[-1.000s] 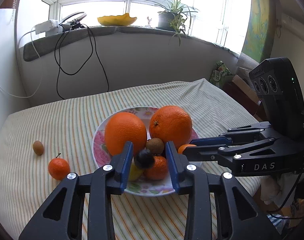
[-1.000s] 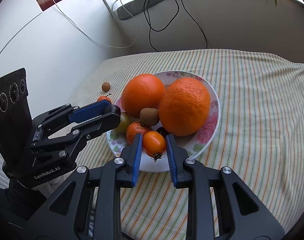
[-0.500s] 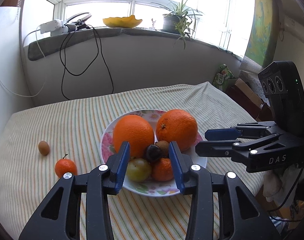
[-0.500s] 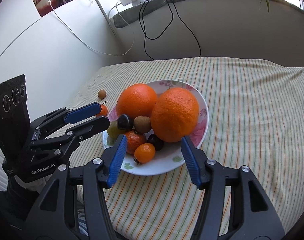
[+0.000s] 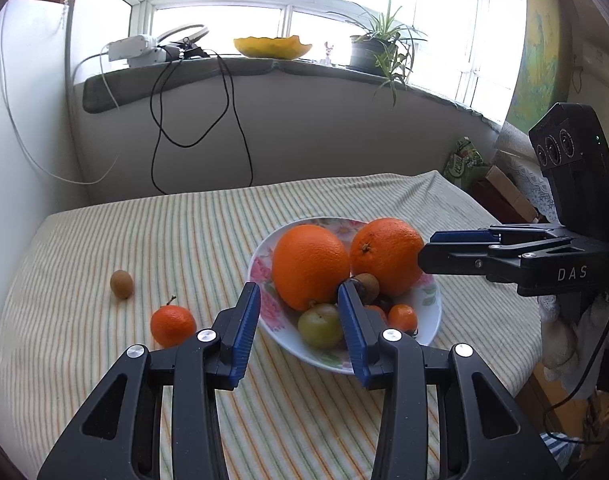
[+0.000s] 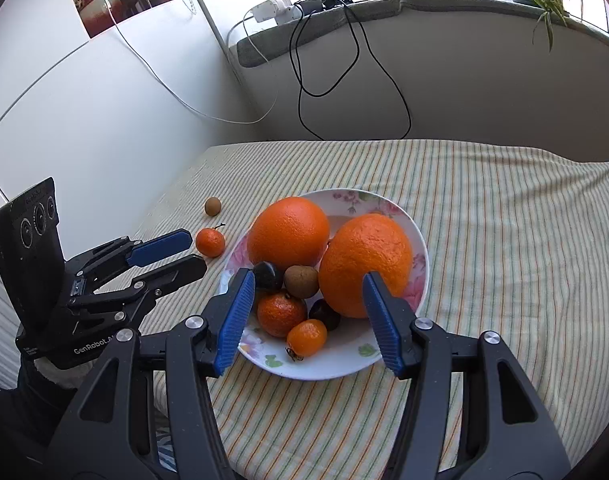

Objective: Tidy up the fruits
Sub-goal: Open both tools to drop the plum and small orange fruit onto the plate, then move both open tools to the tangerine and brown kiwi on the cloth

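A flowered plate [image 6: 385,201] holds two big oranges [image 6: 288,230], a brown kiwi-like fruit [image 6: 301,280], a dark plum [image 6: 267,275], a tangerine [image 6: 281,314] and a small orange fruit [image 6: 306,338]. The left wrist view also shows a green plum [image 5: 319,325] in the plate [image 5: 262,250]. Out on the cloth lie a stemmed tangerine [image 5: 172,326] and a small brown fruit [image 5: 121,284]. My left gripper [image 5: 299,295] hangs open and empty over the plate's near-left rim. Above the plate's front, my right gripper [image 6: 307,279] is open with nothing held.
The striped cloth [image 6: 504,220] covers the table, whose edge drops off at the right beside boxes [image 5: 504,192]. Black cables [image 5: 200,128] hang from a windowsill with a yellow bowl [image 5: 272,46] and a plant [image 5: 378,50]. A white wall [image 6: 84,120] stands left.
The left gripper let the dark plum go into the plate and drew back. The right gripper opened wide, leaving the small orange fruit at the plate's front, and pulled back slightly.
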Tool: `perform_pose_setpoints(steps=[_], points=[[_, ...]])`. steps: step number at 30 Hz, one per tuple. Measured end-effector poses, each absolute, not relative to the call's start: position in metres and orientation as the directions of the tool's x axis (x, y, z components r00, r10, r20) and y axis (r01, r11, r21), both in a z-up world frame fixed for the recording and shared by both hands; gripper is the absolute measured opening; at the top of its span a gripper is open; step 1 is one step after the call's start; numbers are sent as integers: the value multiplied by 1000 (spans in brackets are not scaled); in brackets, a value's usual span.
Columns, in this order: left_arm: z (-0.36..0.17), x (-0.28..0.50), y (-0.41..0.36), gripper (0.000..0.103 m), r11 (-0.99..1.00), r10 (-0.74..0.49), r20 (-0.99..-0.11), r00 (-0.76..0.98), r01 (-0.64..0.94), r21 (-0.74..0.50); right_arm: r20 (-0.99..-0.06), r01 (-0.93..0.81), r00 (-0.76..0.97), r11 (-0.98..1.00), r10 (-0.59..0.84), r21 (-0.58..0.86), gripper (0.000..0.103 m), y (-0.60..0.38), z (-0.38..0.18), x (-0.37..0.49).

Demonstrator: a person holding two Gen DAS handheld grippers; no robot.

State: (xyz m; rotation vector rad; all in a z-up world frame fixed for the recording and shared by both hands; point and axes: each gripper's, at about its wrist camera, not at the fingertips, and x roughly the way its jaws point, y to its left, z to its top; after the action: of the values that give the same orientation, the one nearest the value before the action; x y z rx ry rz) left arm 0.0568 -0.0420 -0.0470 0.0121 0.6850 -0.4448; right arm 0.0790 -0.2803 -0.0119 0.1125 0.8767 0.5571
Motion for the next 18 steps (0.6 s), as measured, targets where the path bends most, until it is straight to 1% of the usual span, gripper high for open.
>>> perform_pose_setpoints(steps=[18], points=[[-59, 59, 28, 39, 953, -295, -636, 713, 265, -145, -701, -499, 497, 829, 511, 251, 59, -234, 4, 95]])
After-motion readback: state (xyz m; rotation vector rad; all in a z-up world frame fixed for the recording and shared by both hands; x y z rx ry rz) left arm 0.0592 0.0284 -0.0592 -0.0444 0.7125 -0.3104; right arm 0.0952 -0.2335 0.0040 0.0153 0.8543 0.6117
